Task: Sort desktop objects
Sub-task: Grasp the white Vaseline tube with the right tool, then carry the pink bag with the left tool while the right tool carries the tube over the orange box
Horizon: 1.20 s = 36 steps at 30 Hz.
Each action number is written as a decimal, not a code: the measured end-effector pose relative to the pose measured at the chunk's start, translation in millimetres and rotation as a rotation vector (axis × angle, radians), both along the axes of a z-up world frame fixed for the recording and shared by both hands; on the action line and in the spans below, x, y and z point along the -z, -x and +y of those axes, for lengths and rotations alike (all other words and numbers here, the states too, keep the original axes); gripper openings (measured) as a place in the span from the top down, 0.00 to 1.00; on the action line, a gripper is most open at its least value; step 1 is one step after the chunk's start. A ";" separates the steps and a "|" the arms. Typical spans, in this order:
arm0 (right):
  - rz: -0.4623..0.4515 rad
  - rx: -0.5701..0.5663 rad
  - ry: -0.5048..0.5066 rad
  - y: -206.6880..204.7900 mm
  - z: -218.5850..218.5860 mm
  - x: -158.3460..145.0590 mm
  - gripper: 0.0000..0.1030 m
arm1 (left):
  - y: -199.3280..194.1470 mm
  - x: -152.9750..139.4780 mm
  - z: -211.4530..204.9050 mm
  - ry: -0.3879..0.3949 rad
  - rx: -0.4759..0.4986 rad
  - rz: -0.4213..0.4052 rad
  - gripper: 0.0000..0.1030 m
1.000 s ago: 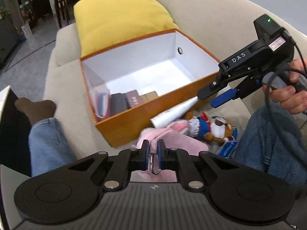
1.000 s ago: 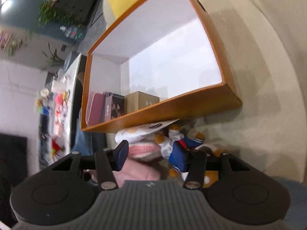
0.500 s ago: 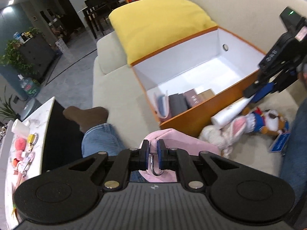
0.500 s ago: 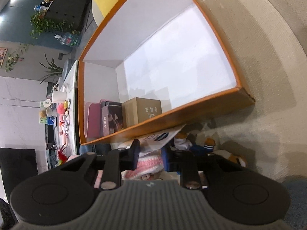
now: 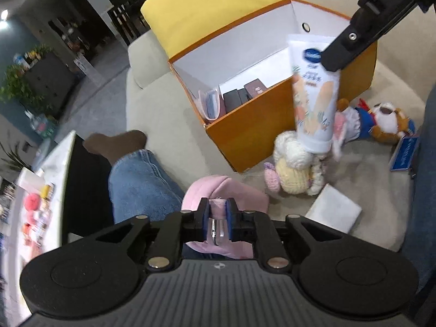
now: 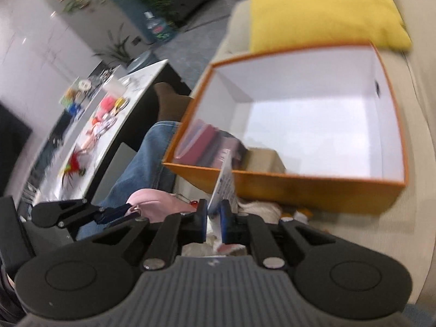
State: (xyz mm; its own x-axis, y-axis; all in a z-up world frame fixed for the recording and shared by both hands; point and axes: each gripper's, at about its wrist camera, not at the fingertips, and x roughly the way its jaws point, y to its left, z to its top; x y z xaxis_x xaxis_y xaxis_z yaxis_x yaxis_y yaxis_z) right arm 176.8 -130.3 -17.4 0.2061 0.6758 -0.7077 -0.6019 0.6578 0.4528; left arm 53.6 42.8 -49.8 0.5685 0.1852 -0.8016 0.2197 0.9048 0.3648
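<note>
My left gripper [image 5: 218,214] is shut on a pink pouch [image 5: 231,188] by its metal clip, held above the sofa. It also shows in the right wrist view [image 6: 152,201]. My right gripper [image 6: 214,218] is shut on a white cream tube [image 5: 313,92], gripped at its flat end, cap hanging down, in front of the orange box [image 5: 250,128]. The tube shows edge-on in the right wrist view [image 6: 226,182]. The box [image 6: 299,188] holds several small boxes at its left end.
Crocheted dolls [image 5: 294,169], a plush dog [image 5: 387,120], a white card [image 5: 333,208] and a blue card [image 5: 403,154] lie on the beige sofa. A yellow cushion [image 5: 207,8] sits behind the box. A person's jeans leg [image 5: 141,179] and a cluttered white table [image 6: 103,125] are at left.
My right gripper closed on the tube and lifted it off the sofa, now hanging in front of the box. My left gripper kept hold of the pink pouch and moved back.
</note>
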 end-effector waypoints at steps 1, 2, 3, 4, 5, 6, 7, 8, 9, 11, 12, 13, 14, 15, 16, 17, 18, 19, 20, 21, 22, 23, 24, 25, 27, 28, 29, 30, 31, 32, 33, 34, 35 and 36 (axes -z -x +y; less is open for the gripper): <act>-0.017 -0.015 0.000 4.0 4.1 -2.9 0.91 | 0.2 -2.3 2.4 0.021 -0.001 0.003 0.85; -0.031 -0.034 -0.001 7.3 10.1 -6.7 0.91 | 0.7 -4.7 5.6 0.043 0.000 0.002 0.85; -0.038 -0.047 -0.003 9.4 13.9 -8.1 0.92 | 0.7 -7.6 9.3 0.060 0.000 0.001 0.84; -0.045 -0.061 -0.004 12.0 19.6 -9.2 0.92 | 1.8 -9.7 11.1 0.068 -0.002 -0.003 0.83; -0.052 -0.079 -0.001 15.6 27.3 -10.4 0.92 | 1.7 -12.2 14.3 0.074 0.002 -0.006 0.80; -0.058 -0.095 0.006 18.2 35.1 -9.6 0.92 | 2.4 -13.7 16.6 0.080 0.006 -0.011 0.77; -0.063 -0.107 0.013 21.4 41.2 -7.2 0.92 | 2.5 -15.4 19.8 0.090 0.008 -0.017 0.69; -0.068 -0.120 0.021 24.2 47.2 -4.3 0.92 | 2.0 -17.2 23.9 0.104 0.010 -0.023 0.61; -0.071 -0.134 0.029 26.2 54.9 0.2 0.92 | 1.0 -19.2 28.6 0.119 0.012 -0.027 0.56; -0.069 -0.156 0.040 28.2 65.7 9.7 0.92 | -2.2 -22.1 38.2 0.147 0.018 -0.036 0.44; -0.065 -0.160 0.045 28.1 70.7 14.6 0.92 | -5.5 -23.1 44.8 0.166 0.011 -0.030 0.44; -0.061 -0.163 0.048 28.1 76.1 18.5 0.92 | -10.1 -23.2 52.2 0.193 0.001 -0.014 0.43; -0.055 -0.163 0.050 26.5 81.3 23.5 0.92 | -13.8 -22.7 58.3 0.222 -0.010 -0.002 0.41; -0.054 -0.163 0.054 25.2 86.4 27.7 0.92 | -19.0 -21.1 67.5 0.263 -0.031 0.021 0.40; -0.058 -0.164 0.058 24.7 90.8 30.7 0.92 | -24.1 -18.8 75.1 0.297 -0.051 0.046 0.40; -0.063 -0.167 0.065 24.6 93.3 33.1 0.92 | -29.3 -15.7 82.8 0.331 -0.070 0.069 0.40; -0.069 -0.170 0.077 24.5 97.2 35.9 0.92 | -33.9 -11.9 88.6 0.357 -0.082 0.093 0.40; -0.077 -0.175 0.093 25.1 101.0 38.9 0.92 | -37.6 -8.2 92.8 0.369 -0.092 0.111 0.40; -0.085 -0.181 0.106 25.6 104.0 41.5 0.92 | -40.6 -4.9 94.9 0.372 -0.095 0.120 0.40; -0.093 -0.190 0.121 26.7 106.9 44.6 0.92 | -42.9 -2.0 95.3 0.370 -0.088 0.127 0.40; -0.094 -0.199 0.132 27.8 108.9 47.4 0.92 | -44.3 1.3 95.7 0.371 -0.082 0.134 0.40; -0.090 -0.209 0.143 28.2 110.1 51.0 0.92 | -45.8 3.7 96.2 0.380 -0.080 0.142 0.40; -0.084 -0.218 0.158 28.8 111.7 55.5 0.92 | -47.2 6.1 96.8 0.394 -0.078 0.151 0.40; -0.081 -0.224 0.171 29.7 112.3 59.5 0.92 | -48.4 8.6 98.0 0.408 -0.075 0.163 0.43; -0.078 -0.245 0.195 32.6 112.9 65.9 0.91 | -48.5 10.4 97.6 0.420 -0.071 0.166 0.49; -0.080 -0.255 0.198 34.3 112.3 66.0 0.91 | -47.2 10.1 97.0 0.421 -0.067 0.160 0.49; -0.079 -0.268 0.208 35.9 112.2 65.1 0.91 | -48.1 9.6 96.6 0.422 -0.064 0.159 0.50; -0.074 -0.274 0.221 37.1 112.5 64.3 0.90 | -46.8 8.3 95.1 0.423 -0.060 0.158 0.50; -0.068 -0.278 0.233 37.5 112.2 63.9 0.89 | -46.0 6.8 93.4 0.425 -0.055 0.158 0.50; -0.059 -0.285 0.240 37.6 112.8 64.0 0.85 | -44.1 5.1 90.4 0.428 -0.046 0.162 0.50; -0.055 -0.284 0.246 36.7 113.7 64.4 0.85 | -43.2 3.6 87.3 0.429 -0.037 0.166 0.50; -0.054 -0.279 0.247 35.6 114.8 64.7 0.85 | -41.3 2.2 82.9 0.426 -0.026 0.168 0.51; -0.055 -0.275 0.250 34.1 116.3 64.7 0.85 | -40.0 1.2 79.2 0.422 -0.021 0.168 0.51; -0.055 -0.272 0.254 33.0 118.6 65.0 0.85 | -38.7 0.9 75.4 0.414 -0.023 0.169 0.51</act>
